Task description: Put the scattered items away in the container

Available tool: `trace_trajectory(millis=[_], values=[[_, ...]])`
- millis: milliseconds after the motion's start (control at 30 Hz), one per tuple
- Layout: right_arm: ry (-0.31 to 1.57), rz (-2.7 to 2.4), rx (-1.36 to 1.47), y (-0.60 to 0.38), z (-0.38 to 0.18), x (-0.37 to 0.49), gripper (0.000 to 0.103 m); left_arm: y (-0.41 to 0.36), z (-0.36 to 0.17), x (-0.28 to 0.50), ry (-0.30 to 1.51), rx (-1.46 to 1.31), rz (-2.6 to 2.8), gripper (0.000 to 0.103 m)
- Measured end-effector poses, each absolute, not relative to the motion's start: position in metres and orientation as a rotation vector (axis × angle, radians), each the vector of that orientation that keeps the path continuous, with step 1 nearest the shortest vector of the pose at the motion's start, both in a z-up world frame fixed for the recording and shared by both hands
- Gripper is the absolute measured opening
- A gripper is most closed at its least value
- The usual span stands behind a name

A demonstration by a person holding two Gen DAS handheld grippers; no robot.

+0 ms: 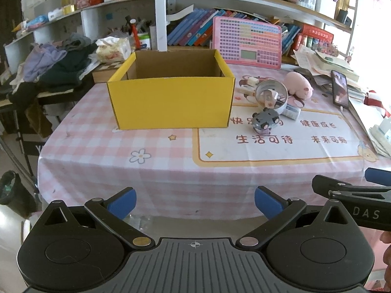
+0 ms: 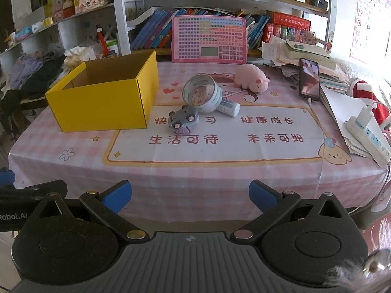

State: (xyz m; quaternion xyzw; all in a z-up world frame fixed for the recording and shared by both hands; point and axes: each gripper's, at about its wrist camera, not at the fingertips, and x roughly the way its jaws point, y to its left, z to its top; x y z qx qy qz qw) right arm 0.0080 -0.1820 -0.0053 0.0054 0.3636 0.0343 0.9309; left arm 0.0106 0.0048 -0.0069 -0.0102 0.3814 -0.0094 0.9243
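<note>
Both wrist views: left gripper (image 1: 195,205) and right gripper (image 2: 190,196) at bottom centre, fingers spread wide, gripping nothing. Mid-frame on the pink tablecloth (image 2: 207,175), a grey toy car (image 2: 183,120) touches a tape roll (image 2: 202,93); pink plush pig (image 2: 251,78) behind. Yellow box (image 2: 105,102) left of them, open

"生活可待" on the tablecloth (image 2: 220,151); "DAS" on the right hand-held gripper (image 1: 377,179)
</note>
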Motion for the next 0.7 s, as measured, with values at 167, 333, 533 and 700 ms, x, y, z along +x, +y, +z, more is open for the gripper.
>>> trace_trajectory(millis=[167, 333, 533, 700], values=[[0.744, 0.066, 0.008, -0.1823, -0.0051, 0.0084, 0.103, 0.0037, -0.0074, 0.0119, 0.781, -0.023, -0.028, 0.103], [0.743, 0.063, 0.01, -0.1828, -0.0055, 0.0092, 0.103, 0.0053, -0.0075, 0.0132, 0.776, -0.039, -0.045, 0.103], [0.744, 0.063, 0.013, -0.1829, -0.0055, 0.0106, 0.103, 0.0048, -0.0082, 0.0147, 0.784, -0.03, -0.047, 0.103], [0.74, 0.057, 0.016, -0.1833, -0.0058, 0.0135, 0.103, 0.0033, -0.0109, 0.0172, 0.805, -0.009, -0.05, 0.103]])
